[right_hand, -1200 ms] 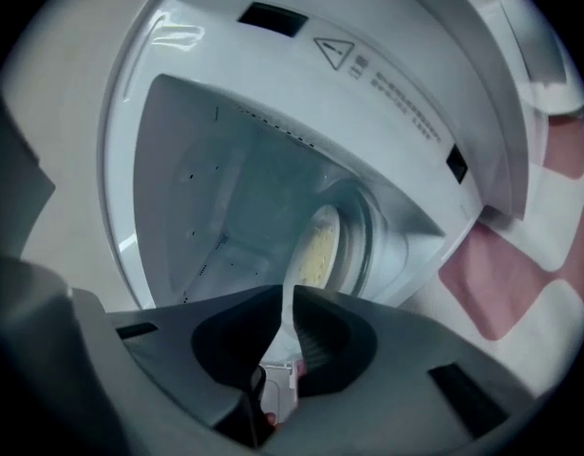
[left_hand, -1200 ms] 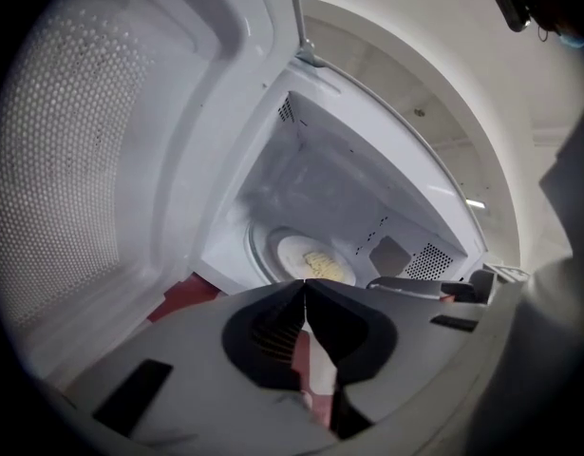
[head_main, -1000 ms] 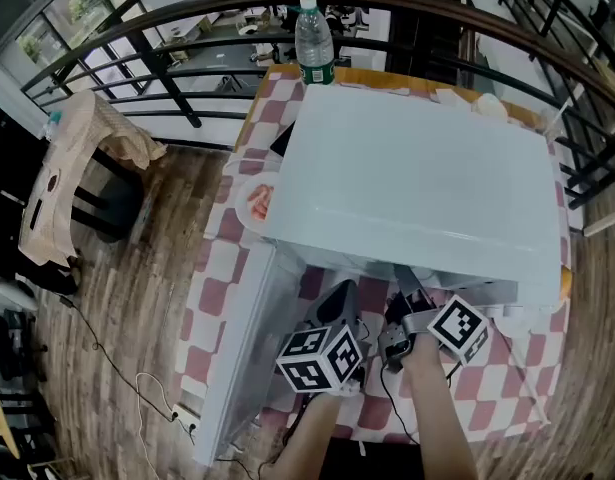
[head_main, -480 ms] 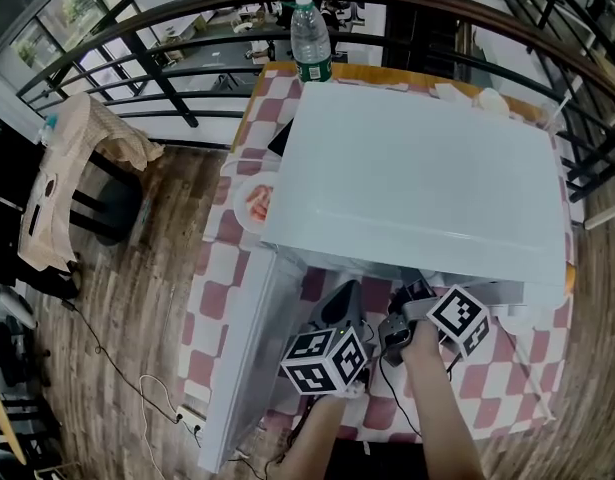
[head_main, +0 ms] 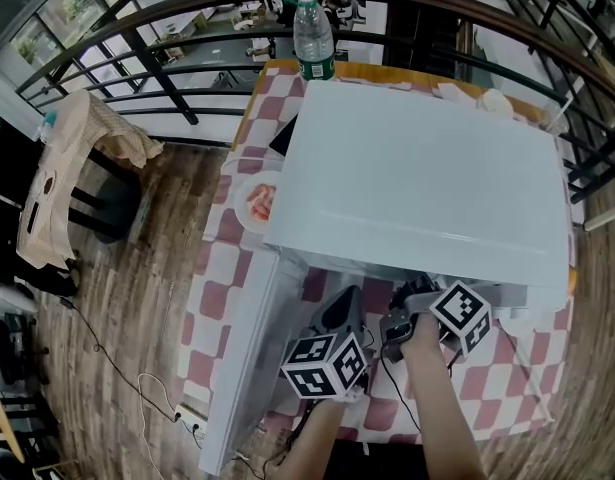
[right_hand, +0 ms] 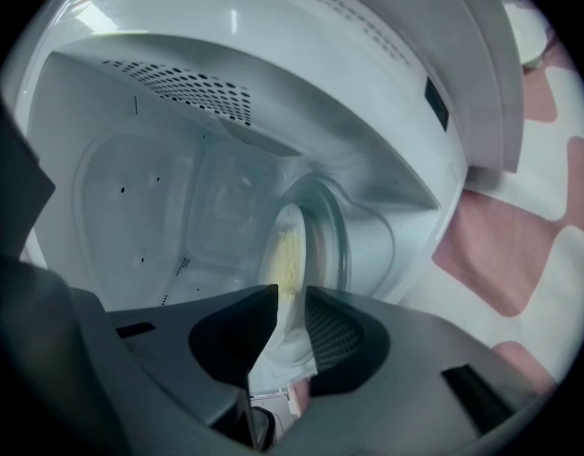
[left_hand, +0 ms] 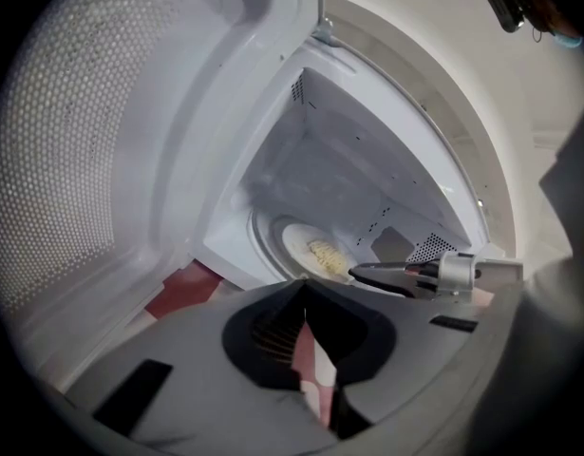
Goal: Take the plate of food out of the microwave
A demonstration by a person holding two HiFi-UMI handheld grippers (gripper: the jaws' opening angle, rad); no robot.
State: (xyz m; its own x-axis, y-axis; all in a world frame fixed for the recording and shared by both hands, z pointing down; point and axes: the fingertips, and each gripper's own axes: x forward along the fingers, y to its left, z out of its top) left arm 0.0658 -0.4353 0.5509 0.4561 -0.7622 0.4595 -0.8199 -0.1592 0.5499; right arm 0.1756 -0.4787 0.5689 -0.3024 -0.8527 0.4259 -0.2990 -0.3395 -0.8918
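The white microwave (head_main: 417,168) stands on the checkered table with its door (head_main: 242,348) swung open to the left. Inside, on the glass turntable, lies a white plate (left_hand: 315,250) with yellow food on it. My right gripper (right_hand: 292,297) reaches into the cavity. Its jaws have just been closing, and the near rim of the plate (right_hand: 287,250) sits between them with the pads against it. The left gripper view shows the right gripper's thin fingers (left_hand: 396,275) at the plate's edge. My left gripper (left_hand: 306,288) hangs in front of the opening, shut and holding nothing.
A second plate with reddish food (head_main: 257,203) lies on the table to the left of the microwave, behind the open door. A water bottle (head_main: 313,38) stands at the table's far edge. Metal railings run beyond the table, and a chair (head_main: 77,168) stands on the wooden floor at the left.
My right gripper has pushed a little further in under the microwave's front edge and lower. The left gripper has kept still.
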